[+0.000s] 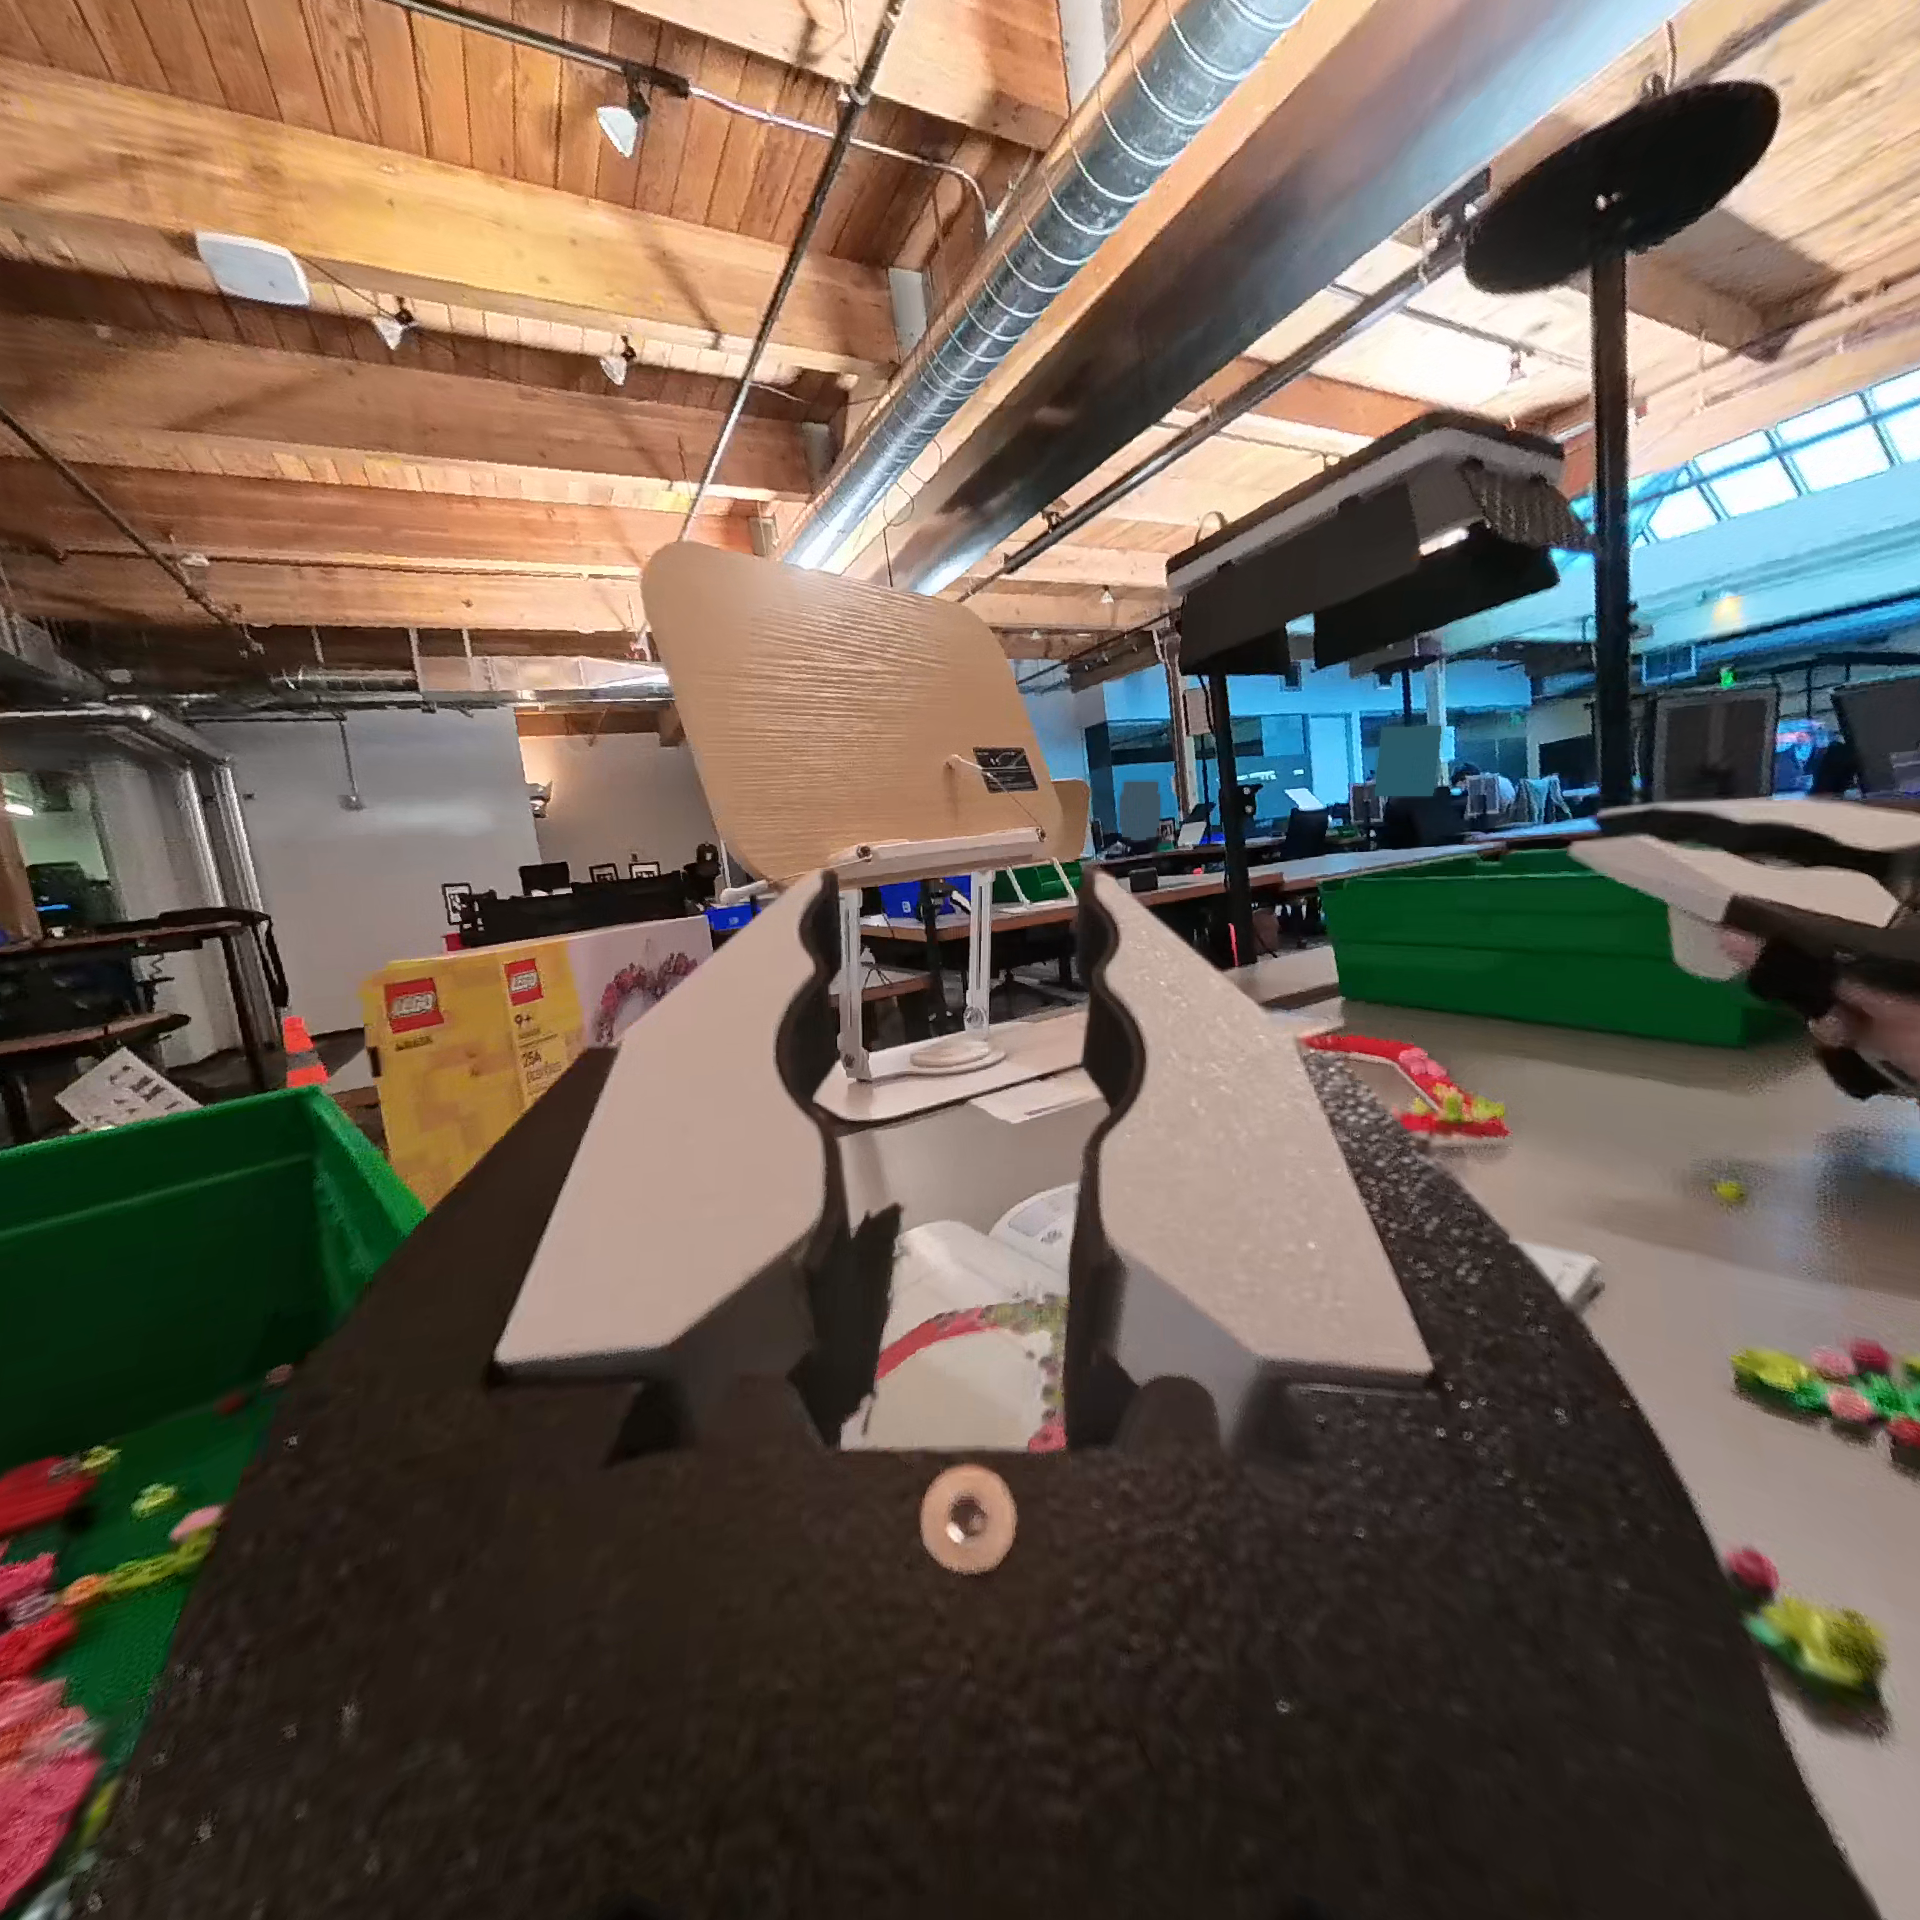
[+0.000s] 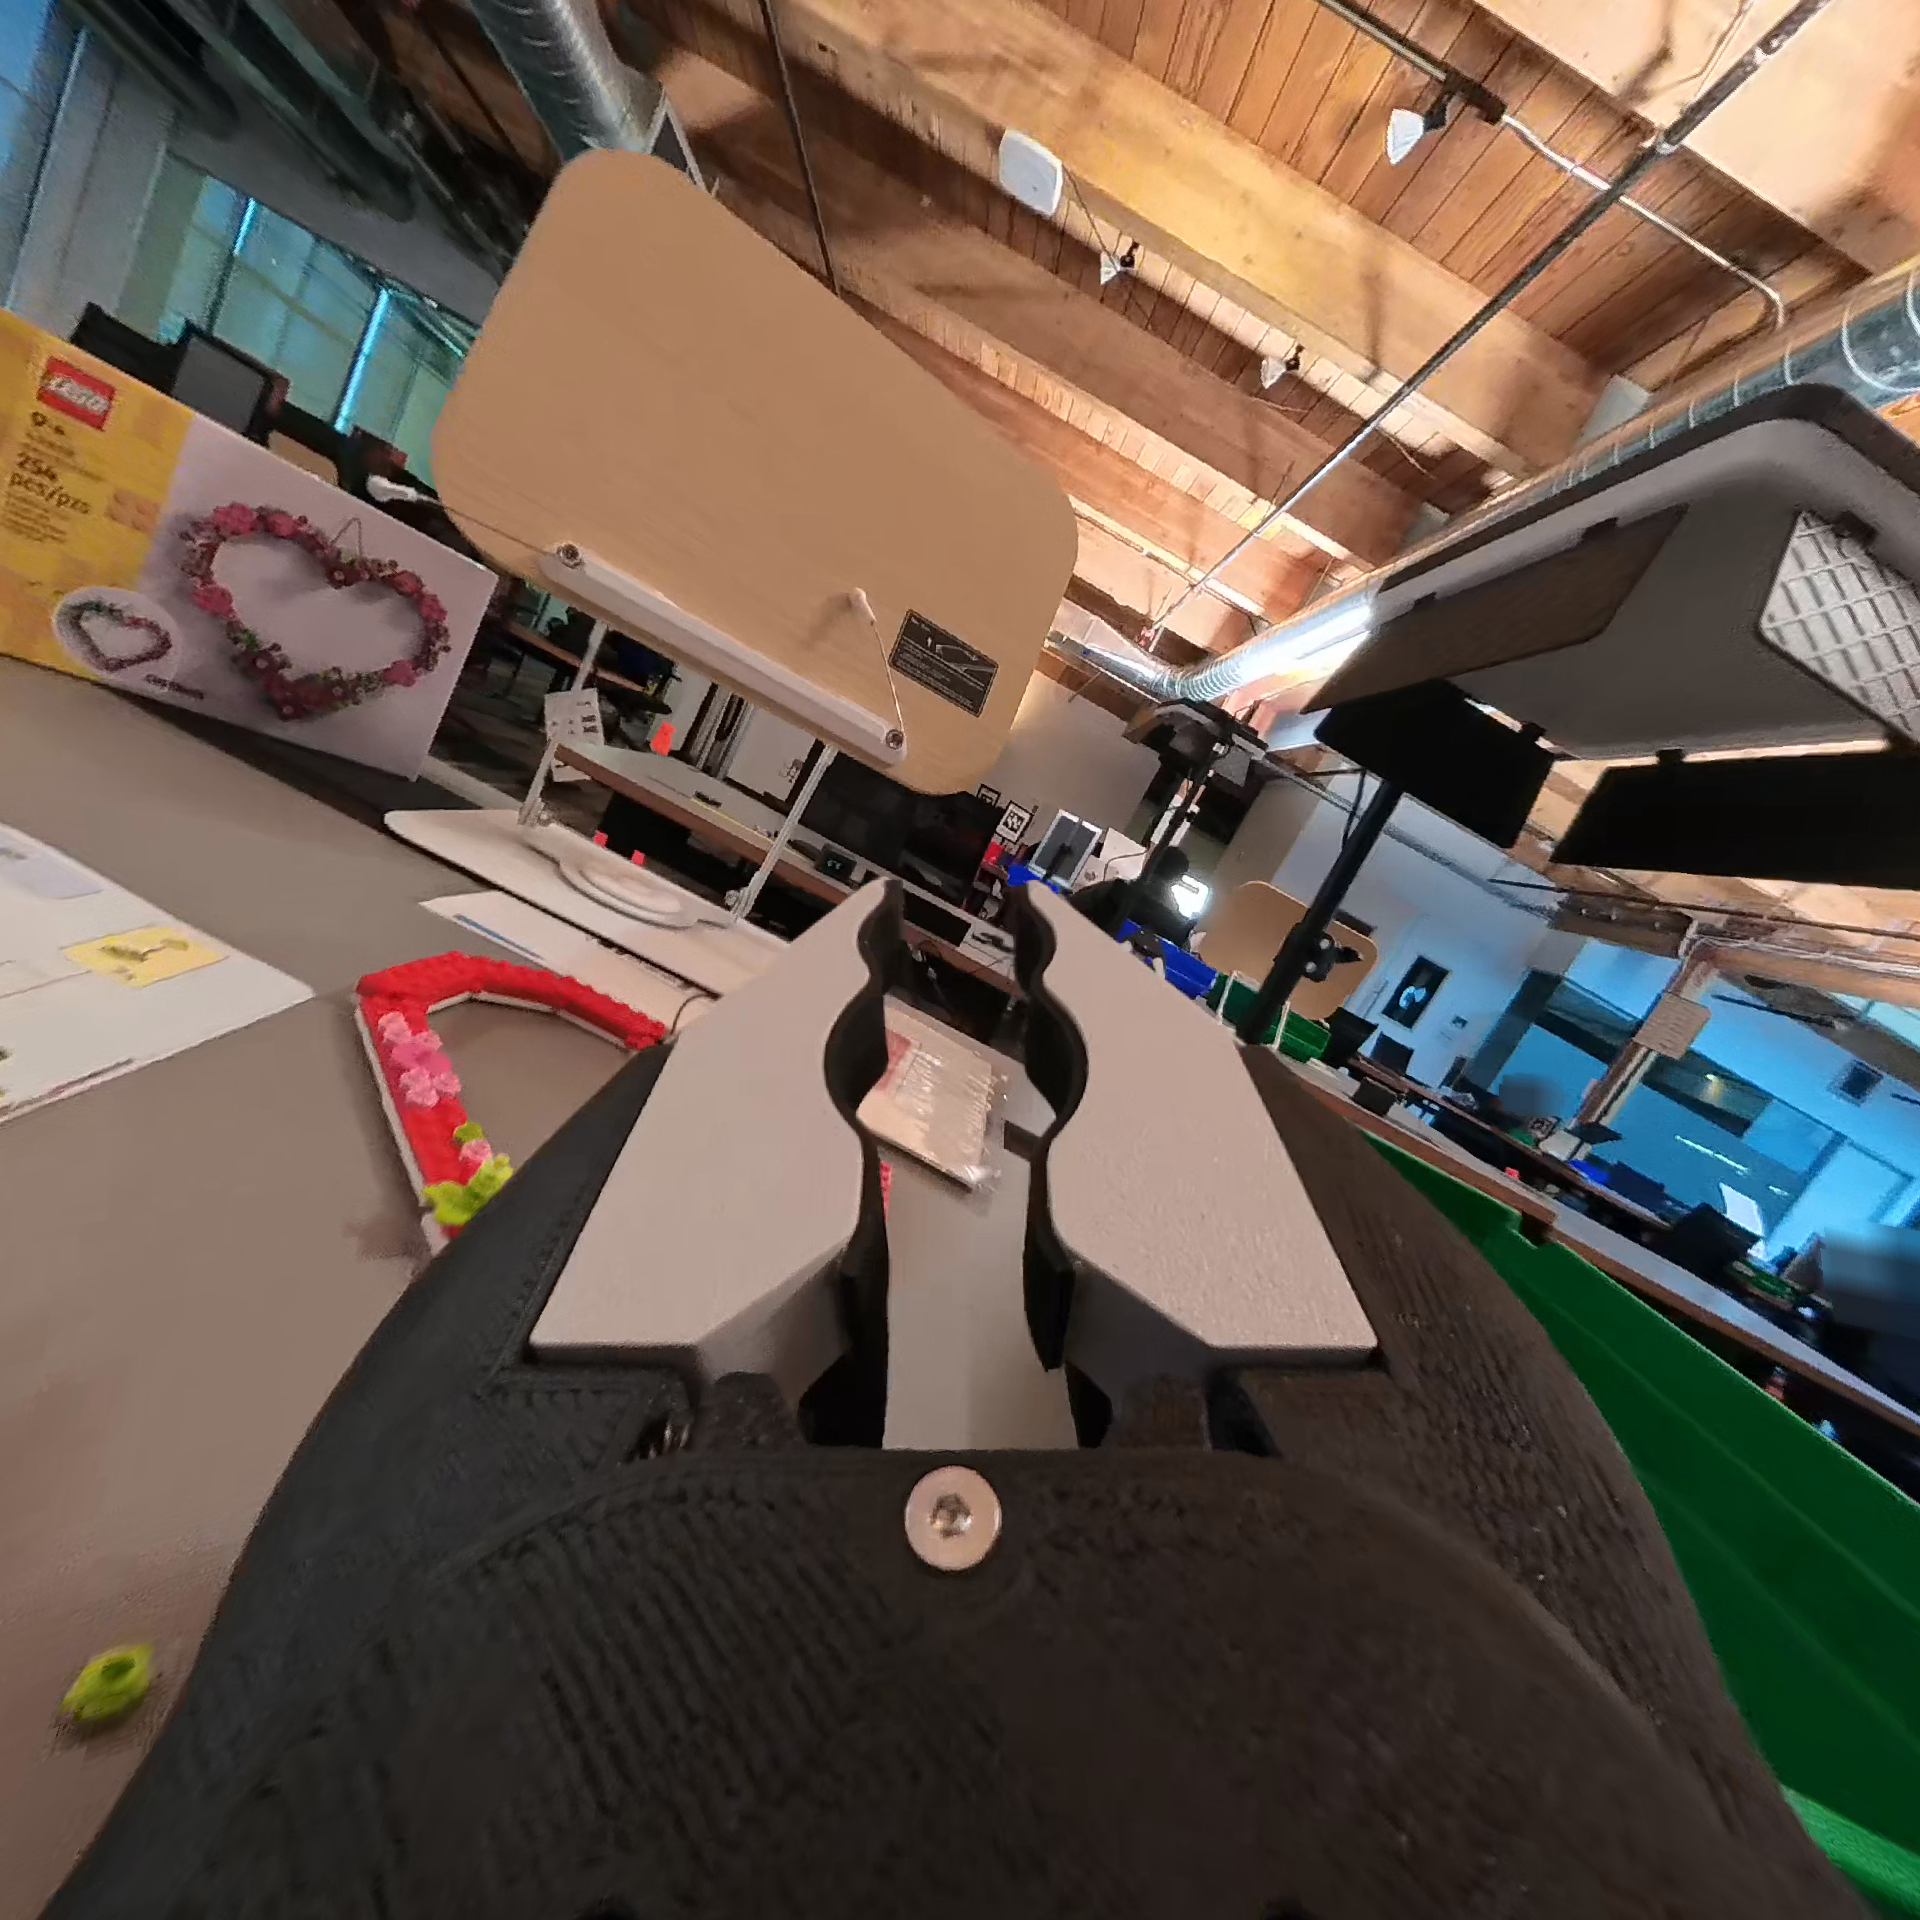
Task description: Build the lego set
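Note:
A red and white heart-shaped lego frame (image 2: pixel 436 1049) lies on the grey table, with pink flowers and a lime piece on its left arm; it also shows in the left wrist view (image 1: pixel 1403 1081). My right gripper (image 2: pixel 956 914) is open and empty, raised to the right of the frame. My left gripper (image 1: pixel 956 904) is open and empty, above an instruction booklet (image 1: pixel 966 1340). The right gripper shows far right in the left wrist view (image 1: pixel 1756 883). Loose flower pieces (image 1: pixel 1829 1382) lie on the table. A lime piece (image 2: pixel 109 1678) lies near the right gripper.
A wooden book stand (image 2: pixel 748 468) stands behind the frame, also in the left wrist view (image 1: pixel 842 727). The yellow lego box (image 2: pixel 218 561) is at the left. Green bins sit at the left (image 1: pixel 156 1247), far right (image 1: pixel 1538 945) and beside the right gripper (image 2: pixel 1662 1455). A small plastic bag (image 2: pixel 935 1101) lies ahead. The tips of one gripper are about 35 centimetres away from the tips of the other. The lime piece (image 2: pixel 109 1678) lies around 15 centimetres away from my right fingertips.

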Motion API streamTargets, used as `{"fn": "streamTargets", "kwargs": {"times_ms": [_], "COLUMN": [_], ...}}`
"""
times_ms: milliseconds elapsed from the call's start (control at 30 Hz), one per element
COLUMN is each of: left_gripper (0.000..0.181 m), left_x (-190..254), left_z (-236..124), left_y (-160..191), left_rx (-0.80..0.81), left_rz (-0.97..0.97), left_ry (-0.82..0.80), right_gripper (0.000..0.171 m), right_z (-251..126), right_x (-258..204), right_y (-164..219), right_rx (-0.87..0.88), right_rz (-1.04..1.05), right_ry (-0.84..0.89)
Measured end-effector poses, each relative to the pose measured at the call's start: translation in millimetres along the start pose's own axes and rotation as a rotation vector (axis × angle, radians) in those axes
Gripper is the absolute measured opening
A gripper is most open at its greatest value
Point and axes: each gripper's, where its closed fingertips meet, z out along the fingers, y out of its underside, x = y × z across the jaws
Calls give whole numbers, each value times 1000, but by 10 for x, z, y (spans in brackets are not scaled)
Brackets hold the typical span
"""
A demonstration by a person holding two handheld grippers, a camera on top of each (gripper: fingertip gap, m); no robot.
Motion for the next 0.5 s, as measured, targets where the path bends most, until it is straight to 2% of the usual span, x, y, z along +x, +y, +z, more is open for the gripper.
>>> {"fn": "streamTargets", "kwargs": {"times_ms": [100,200,500], "left_gripper": [43,42,39], "left_x": [116,289,331], "left_z": [202,323,177], "left_y": [98,139,-43], "left_rx": [0,3,64], "left_rz": [-73,-60,-50], "left_ry": [22,100,145], "right_gripper": [23,23,22], "right_z": [133,229,312], "right_x": [10,21,162], "right_y": [28,73,190], "right_rx": [11,12,7], "right_rz": [13,25,81], "right_ry": [13,17,35]}}
